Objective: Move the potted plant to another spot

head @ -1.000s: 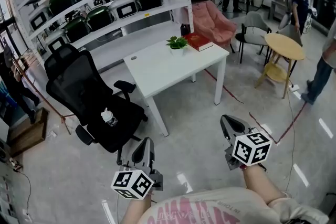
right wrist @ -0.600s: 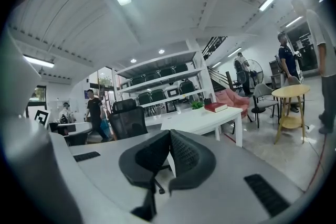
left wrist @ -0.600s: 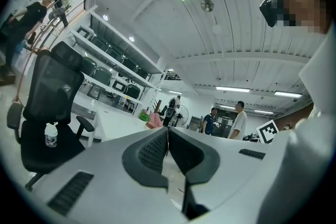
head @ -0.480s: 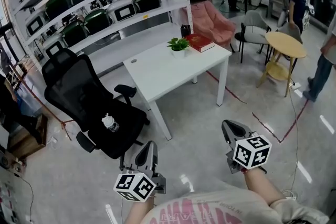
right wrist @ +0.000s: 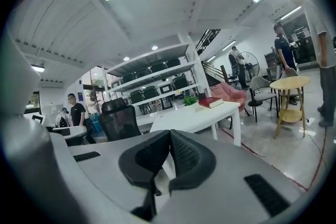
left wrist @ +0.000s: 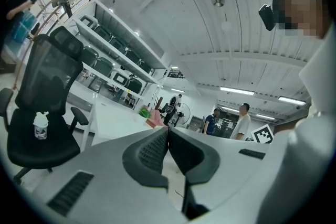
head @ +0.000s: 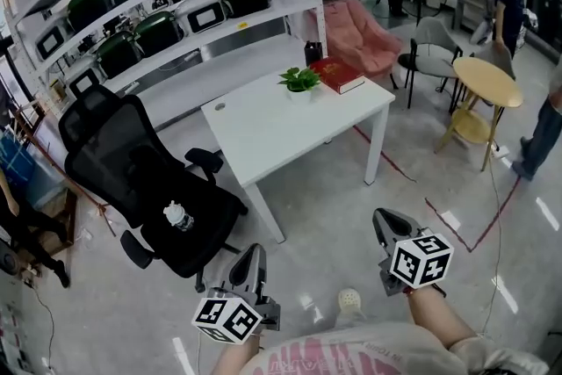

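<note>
On the white table (head: 263,132), at its far edge, sits the potted plant (head: 300,80). It's small w/ green leaves, and the pot is mostly hidden under them in the head view. A red book (head: 339,75) lies just beside it, toward the table's far right corner; can't tell if they touch. Rest of the tabletop looks bare. A black office chair (head: 140,180) stands off the table's left side w/ a small bottle (head: 176,216) on its seat.

Both grippers are well short of the table, over the floor on its near side. The left gripper (head: 252,256) has its jaws pressed together w/ nothing between them. The right gripper (head: 384,224) is the same: jaws together & empty. Each gripper view looks past its closed tips toward the table, where the plant shows small & far off.

Step in hand, as I read it, is the approach; the plant is untouched. To do it well:
- Get right up to the table first, b/c the plant is at the far edge & a long reach across risks a tippy grab.
- Spread the jaws before arriving.
- Go for the pot, not the leaves, coming in level.
- Come at it from the side away from the book so no jaw snags it.
- Lift straight up, keep it upright & set it down on a bare part of the table.
</note>
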